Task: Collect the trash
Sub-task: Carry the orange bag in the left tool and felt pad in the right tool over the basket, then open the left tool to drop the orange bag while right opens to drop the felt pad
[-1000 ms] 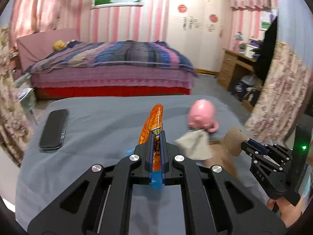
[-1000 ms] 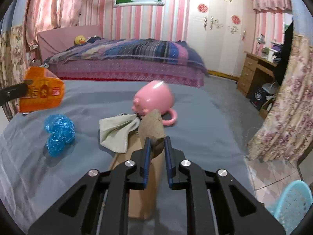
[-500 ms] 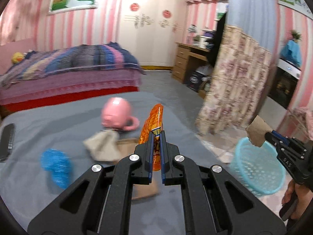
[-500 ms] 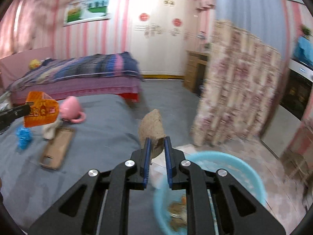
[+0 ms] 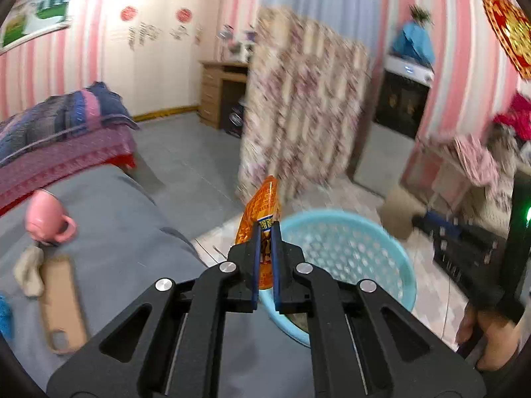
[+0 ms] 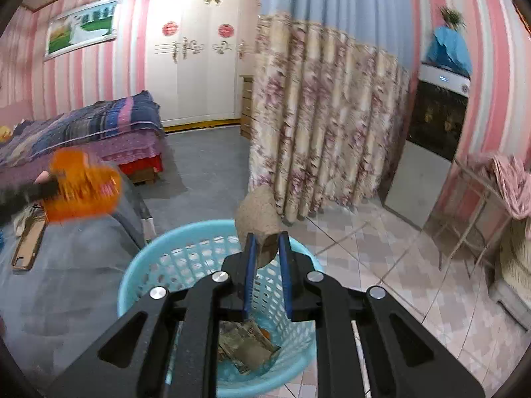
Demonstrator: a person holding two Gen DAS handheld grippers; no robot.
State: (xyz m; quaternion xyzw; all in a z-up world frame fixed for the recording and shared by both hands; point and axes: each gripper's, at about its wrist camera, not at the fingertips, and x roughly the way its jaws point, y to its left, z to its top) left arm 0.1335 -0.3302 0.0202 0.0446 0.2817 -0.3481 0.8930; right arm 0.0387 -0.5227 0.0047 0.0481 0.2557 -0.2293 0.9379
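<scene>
Orange printed wrapper (image 5: pixel 262 209). Tan-brown cardboard scrap (image 6: pixel 259 219). Light-blue lattice basket (image 6: pixel 186 258). Pink mug (image 5: pixel 46 215), brown phone case (image 5: pixel 63 305), beige cloth (image 5: pixel 30 272) on grey cover (image 5: pixel 126 219). Walls (image 6: pixel 86 73): pink/white stripes. Curtain (image 6: pixel 325 116): cream, mauve floral. Black grippers, blue pads (image 6: pixel 249 278).

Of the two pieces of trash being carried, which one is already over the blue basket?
The brown crumpled paper in the right gripper; it hangs above the blue basket. The orange wrapper is off left, above the grey bed.
</scene>
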